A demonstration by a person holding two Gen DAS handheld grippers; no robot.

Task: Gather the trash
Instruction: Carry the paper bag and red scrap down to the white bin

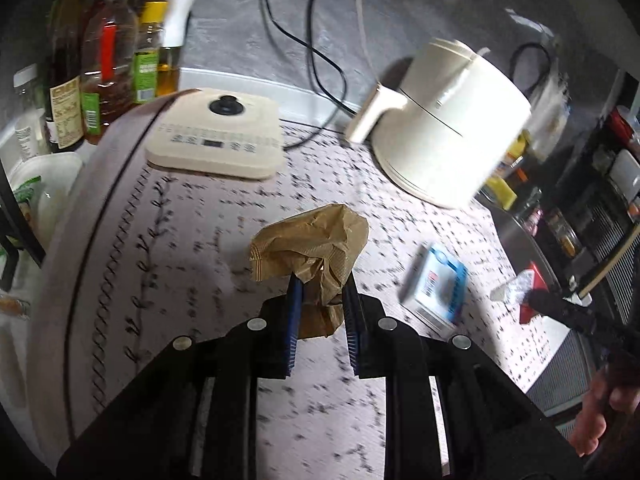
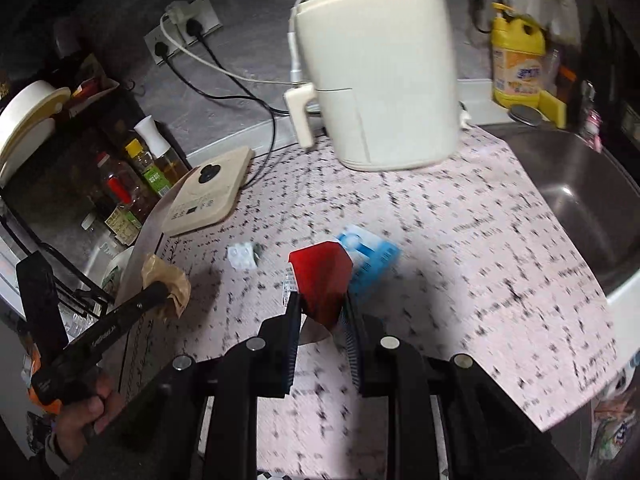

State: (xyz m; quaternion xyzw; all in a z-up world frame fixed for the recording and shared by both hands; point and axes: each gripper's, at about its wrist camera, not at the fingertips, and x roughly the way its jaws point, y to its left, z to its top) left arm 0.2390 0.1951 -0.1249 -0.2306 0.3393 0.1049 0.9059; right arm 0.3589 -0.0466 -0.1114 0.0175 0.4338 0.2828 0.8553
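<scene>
My left gripper (image 1: 322, 284) is shut on a crumpled brown paper bag (image 1: 312, 246) and holds it above the patterned counter mat (image 1: 180, 248). My right gripper (image 2: 322, 304) is shut on a red wrapper (image 2: 322, 276) and holds it above the mat. A blue and white packet (image 1: 438, 286) lies on the mat right of the left gripper; it shows just behind the red wrapper in the right wrist view (image 2: 370, 258). A small white blister piece (image 2: 241, 255) lies on the mat to the left. The left gripper with the brown bag (image 2: 168, 284) shows at the left of the right wrist view.
A cream air fryer (image 2: 380, 76) stands at the back of the counter with a flat cream scale-like appliance (image 1: 218, 138) beside it. Oil and sauce bottles (image 1: 108, 64) stand at the left. A steel sink (image 2: 580, 196) lies at the right, a yellow detergent bottle (image 2: 518, 60) behind it.
</scene>
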